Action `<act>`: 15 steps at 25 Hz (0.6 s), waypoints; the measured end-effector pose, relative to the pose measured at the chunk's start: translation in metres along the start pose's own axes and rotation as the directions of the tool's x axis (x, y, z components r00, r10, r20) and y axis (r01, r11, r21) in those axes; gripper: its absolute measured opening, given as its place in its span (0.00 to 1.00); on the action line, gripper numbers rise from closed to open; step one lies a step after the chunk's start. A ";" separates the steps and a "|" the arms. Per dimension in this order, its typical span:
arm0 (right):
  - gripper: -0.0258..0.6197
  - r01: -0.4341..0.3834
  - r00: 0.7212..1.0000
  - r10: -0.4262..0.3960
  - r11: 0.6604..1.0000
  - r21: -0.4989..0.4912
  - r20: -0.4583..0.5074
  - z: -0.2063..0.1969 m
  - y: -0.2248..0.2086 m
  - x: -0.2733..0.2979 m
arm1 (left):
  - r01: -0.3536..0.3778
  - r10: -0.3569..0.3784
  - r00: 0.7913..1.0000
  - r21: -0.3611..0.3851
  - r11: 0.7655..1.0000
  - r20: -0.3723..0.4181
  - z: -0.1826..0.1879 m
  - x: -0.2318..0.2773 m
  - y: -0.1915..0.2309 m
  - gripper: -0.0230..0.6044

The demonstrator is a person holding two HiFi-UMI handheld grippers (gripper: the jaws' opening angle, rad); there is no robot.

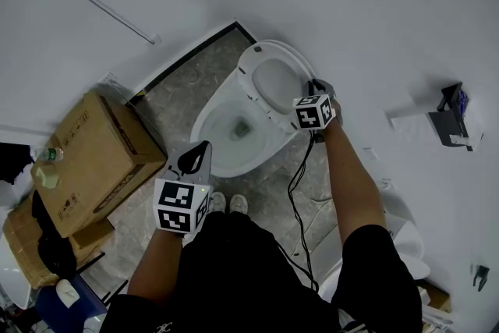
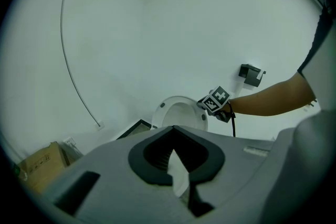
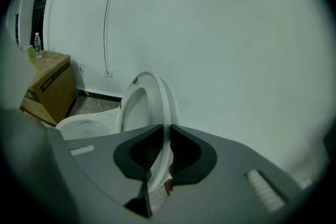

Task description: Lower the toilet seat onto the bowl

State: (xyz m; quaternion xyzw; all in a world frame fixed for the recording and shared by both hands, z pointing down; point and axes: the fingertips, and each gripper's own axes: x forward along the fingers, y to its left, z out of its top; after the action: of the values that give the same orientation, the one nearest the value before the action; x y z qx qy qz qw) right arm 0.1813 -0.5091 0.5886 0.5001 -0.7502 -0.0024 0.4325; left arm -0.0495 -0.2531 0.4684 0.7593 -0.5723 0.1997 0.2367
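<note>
Pinching one upright toilet seat (image 1: pixel 245 82), right gripper (image 3: pixel 167 131) seemingly clamped.

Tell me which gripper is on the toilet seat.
The right gripper: its jaws pinch the rim of the raised toilet seat. The left gripper is shut, empty, well clear of it.

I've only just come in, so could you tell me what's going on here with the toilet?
A person stands facing a toilet with a handheld tool in each hand. The right tool is closed on the rim of the raised toilet seat, which stands upright and has not yet been lowered onto the bowl. The left tool is shut and empty, held in front of the person just short of the bowl.
</note>
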 end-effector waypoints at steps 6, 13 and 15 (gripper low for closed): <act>0.13 -0.040 0.999 0.041 0.999 -0.017 0.032 0.002 0.024 -0.020 | 0.005 -0.005 1.000 0.003 1.000 0.005 -0.003 -0.008 -0.006 0.05; 0.13 -0.123 0.990 0.126 0.991 -0.051 0.070 0.003 0.085 -0.057 | 0.001 -0.001 1.000 -0.011 1.000 0.013 -0.013 -0.026 -0.003 0.05; 0.13 -0.145 0.986 0.150 0.987 -0.074 0.074 0.001 0.106 -0.067 | -0.004 0.004 1.000 -0.017 1.000 0.017 -0.017 -0.032 -0.001 0.05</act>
State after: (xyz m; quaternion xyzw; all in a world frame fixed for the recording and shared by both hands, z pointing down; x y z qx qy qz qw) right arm 0.1097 -0.4060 0.5910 0.4276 -0.8011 -0.0160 0.4185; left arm -0.0578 -0.2187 0.4635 0.7578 -0.5775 0.1891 0.2379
